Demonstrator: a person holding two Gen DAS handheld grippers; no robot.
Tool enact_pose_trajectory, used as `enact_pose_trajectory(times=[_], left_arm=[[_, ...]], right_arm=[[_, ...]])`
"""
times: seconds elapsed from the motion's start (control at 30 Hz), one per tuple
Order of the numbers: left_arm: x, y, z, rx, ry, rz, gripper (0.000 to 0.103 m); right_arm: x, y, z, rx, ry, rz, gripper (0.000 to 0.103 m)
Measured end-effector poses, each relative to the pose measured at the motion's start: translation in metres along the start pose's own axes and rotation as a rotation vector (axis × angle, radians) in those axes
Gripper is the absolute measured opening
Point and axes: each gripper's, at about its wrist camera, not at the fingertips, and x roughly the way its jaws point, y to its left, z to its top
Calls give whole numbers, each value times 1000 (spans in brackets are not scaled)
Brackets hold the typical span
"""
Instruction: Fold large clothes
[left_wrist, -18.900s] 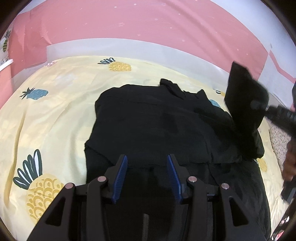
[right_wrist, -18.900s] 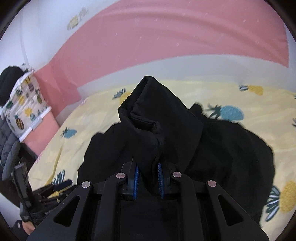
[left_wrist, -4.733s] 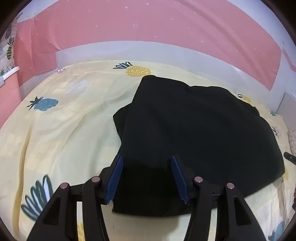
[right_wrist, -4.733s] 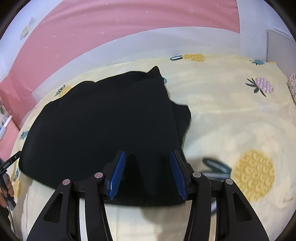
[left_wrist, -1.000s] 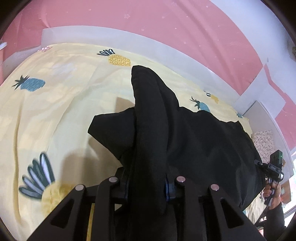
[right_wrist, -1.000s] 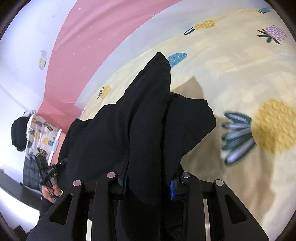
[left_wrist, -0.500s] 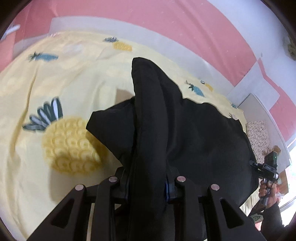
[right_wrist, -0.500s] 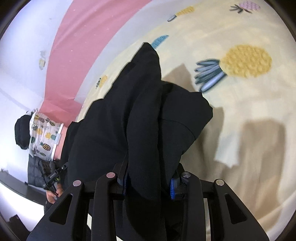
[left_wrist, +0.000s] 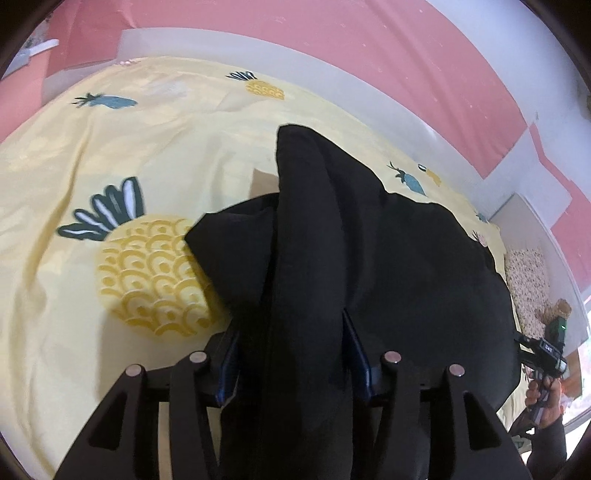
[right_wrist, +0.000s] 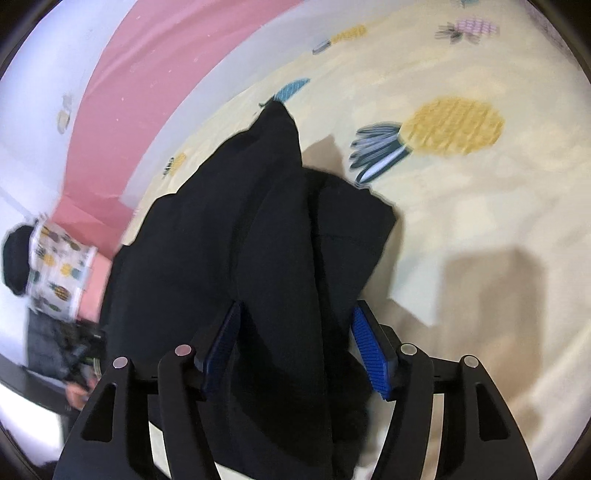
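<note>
A large black garment (left_wrist: 406, 258) lies partly folded on a yellow pineapple-print bed sheet (left_wrist: 110, 147). In the left wrist view a bunched fold of it runs between the fingers of my left gripper (left_wrist: 291, 347), whose jaws now stand apart. In the right wrist view the garment (right_wrist: 266, 229) drapes between the blue pads (right_wrist: 369, 350) of my right gripper (right_wrist: 295, 347), and the jaws are also spread wide. The cloth hides the inner faces of the left fingers.
A pink and white wall panel (left_wrist: 332, 44) borders the bed's far side. The other hand with its gripper (left_wrist: 546, 354) shows at the right edge of the left wrist view. A pineapple-print cushion (right_wrist: 55, 266) stands at the left in the right wrist view.
Both grippers have opened: the jaws that pinched the garment half a second ago now stand apart, with the cloth loose between them. Both have moved forward over the bed.
</note>
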Motion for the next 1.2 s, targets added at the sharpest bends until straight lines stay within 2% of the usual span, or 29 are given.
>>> enact_pose_trajectory(times=[0.07, 0.17, 0.3, 0.43, 0.53, 0.63, 0.9, 1.07, 1.2], left_arm=[[-12, -2, -2, 17, -23, 31, 53], [-37, -16, 0, 76, -117, 75, 51], [-46, -47, 9, 138, -174, 43, 51], [-9, -77, 16, 233, -154, 71, 51], [27, -75, 17, 255, -120, 152, 50], [48, -66, 16, 242, -121, 164, 48], [49, -64, 13, 240, -134, 155, 48], [27, -74, 8, 245, -134, 176, 48], [2, -83, -8, 244, -142, 194, 48]], right_arm=[[-21, 11, -1, -46, -59, -67, 62], [-42, 31, -1, -100, -135, -106, 62], [-35, 74, -1, -210, -184, -131, 62], [4, 99, 4, -263, -160, -150, 60], [38, 98, 7, -298, -127, -245, 57], [51, 89, 7, -295, -133, -283, 56], [53, 80, 6, -274, -144, -299, 55], [27, 89, 0, -253, -157, -296, 56], [1, 102, -20, -276, -170, -279, 56]])
